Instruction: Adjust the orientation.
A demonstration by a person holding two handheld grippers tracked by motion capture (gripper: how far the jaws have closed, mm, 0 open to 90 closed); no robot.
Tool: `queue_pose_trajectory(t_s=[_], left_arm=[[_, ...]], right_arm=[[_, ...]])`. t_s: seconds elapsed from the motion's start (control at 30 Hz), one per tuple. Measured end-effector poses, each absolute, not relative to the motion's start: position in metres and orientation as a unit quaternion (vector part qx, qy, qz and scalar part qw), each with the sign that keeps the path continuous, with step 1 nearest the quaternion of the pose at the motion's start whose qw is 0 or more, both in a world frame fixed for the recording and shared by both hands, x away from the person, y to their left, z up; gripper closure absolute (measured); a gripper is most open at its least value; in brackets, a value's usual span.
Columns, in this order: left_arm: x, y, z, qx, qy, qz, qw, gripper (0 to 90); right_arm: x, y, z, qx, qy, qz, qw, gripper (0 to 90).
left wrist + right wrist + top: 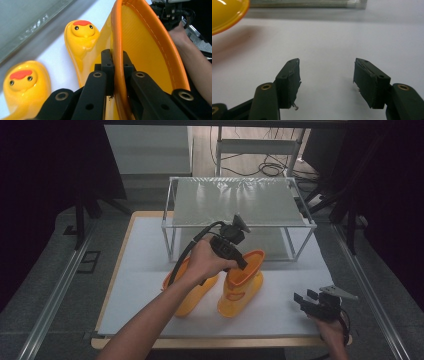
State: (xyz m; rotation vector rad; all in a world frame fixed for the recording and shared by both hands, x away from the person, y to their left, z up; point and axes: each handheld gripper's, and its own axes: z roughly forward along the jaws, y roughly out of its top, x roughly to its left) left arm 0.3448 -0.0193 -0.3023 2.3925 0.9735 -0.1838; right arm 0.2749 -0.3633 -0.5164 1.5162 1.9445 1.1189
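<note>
Two yellow rubber boots with duck faces stand on the white table. The right boot has an orange rim, and my left gripper is shut on that rim, one jaw inside the shaft and one outside. The left boot stands beside it, partly hidden by the hand; its duck-face toe shows at the lower left in the left gripper view. My right gripper is open near the table's front right corner, with nothing between its jaws. A curve of a boot sits at the upper left in the right gripper view.
A metal-framed rack with a mesh shelf stands at the back of the white table top. The table's wooden front edge runs close to my right hand. Cables lie on the floor behind.
</note>
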Motion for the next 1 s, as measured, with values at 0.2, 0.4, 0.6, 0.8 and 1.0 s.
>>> queue_pose_trajectory(t_s=[0.2,0.4,0.6,0.8,1.0], left_arm=[[0.335,0.006,-0.309,0.888,0.364,-0.058,0.275,86.7],[0.328,0.024,-0.321,0.887,0.369,-0.053,0.272,86.7],[0.327,0.035,-0.333,0.888,0.375,-0.044,0.264,86.7],[0.325,0.047,-0.340,0.891,0.371,-0.036,0.259,86.5],[0.320,0.053,-0.343,0.895,0.366,-0.031,0.254,83.4]], right_arm=[[0.275,-0.363,-0.517,0.548,0.701,0.403,0.215,38.1],[0.275,-0.362,-0.517,0.547,0.702,0.401,0.215,38.1],[0.276,-0.361,-0.517,0.547,0.703,0.401,0.214,38.1],[0.276,-0.362,-0.518,0.546,0.703,0.401,0.215,38.1],[0.276,-0.361,-0.518,0.546,0.704,0.401,0.214,38.1]])
